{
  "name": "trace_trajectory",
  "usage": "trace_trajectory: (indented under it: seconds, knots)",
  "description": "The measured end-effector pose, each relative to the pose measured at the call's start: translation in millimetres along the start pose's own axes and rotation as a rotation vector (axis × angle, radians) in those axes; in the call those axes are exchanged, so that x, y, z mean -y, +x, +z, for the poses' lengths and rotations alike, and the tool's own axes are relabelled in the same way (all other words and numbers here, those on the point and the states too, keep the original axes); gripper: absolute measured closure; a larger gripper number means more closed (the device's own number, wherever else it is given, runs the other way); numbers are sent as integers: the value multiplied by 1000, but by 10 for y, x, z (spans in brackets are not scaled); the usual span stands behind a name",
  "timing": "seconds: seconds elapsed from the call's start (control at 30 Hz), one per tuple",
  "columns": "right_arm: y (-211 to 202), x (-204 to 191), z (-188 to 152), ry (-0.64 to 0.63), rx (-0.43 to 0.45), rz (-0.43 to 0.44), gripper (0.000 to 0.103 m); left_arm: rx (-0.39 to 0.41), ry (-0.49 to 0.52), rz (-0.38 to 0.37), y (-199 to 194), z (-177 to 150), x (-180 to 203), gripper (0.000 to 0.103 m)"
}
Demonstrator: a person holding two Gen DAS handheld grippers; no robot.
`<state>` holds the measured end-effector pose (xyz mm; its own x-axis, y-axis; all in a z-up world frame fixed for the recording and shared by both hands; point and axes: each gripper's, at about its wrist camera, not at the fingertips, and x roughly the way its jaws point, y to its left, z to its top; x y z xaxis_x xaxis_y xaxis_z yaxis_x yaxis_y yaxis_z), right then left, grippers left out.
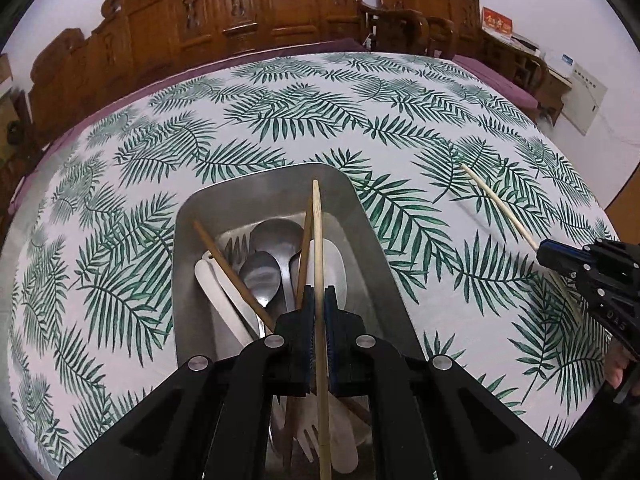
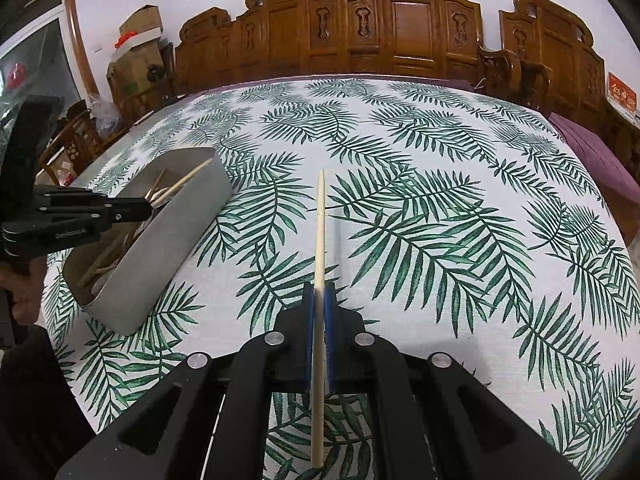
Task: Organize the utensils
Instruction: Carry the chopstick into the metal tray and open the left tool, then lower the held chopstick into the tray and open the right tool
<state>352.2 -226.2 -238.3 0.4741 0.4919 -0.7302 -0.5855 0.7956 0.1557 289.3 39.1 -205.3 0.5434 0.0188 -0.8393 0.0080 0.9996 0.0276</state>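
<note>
My left gripper [image 1: 319, 300] is shut on a pale wooden chopstick [image 1: 318, 240] and hangs over the metal tray [image 1: 240, 196]. Inside the tray lie metal spoons [image 1: 262, 276], darker wooden chopsticks [image 1: 228, 264], a white spatula [image 1: 218, 296] and a pale fork [image 1: 306, 438]. My right gripper [image 2: 320, 296] is shut on a second pale chopstick [image 2: 320, 224], held above the leaf-print cloth to the right of the tray [image 2: 180, 224]. The left wrist view shows that right gripper [image 1: 550, 256] at the right edge with its chopstick [image 1: 496, 204]. The right wrist view shows the left gripper [image 2: 146, 208] over the tray.
The table wears a white cloth with green leaves [image 1: 280, 120]. Carved wooden chairs [image 2: 400, 28] line the far side. Cardboard boxes [image 2: 138, 56] stand at the back left. A hand [image 1: 618, 372] shows at the right edge.
</note>
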Motion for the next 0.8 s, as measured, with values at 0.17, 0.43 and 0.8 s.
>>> trace_trajectory:
  seconds: [0.17,0.43,0.8]
  knots:
    - [-17,-54,17,-8,4,16,97,15,0,12,-87,-46,-7,82]
    - [-120,-244,75,-30,28,53,97,61,-21,21,-434,-219,-77,68]
    - [-255,-706,307,-94,52,99,97,117,-75,32,-813,-310,-255,18]
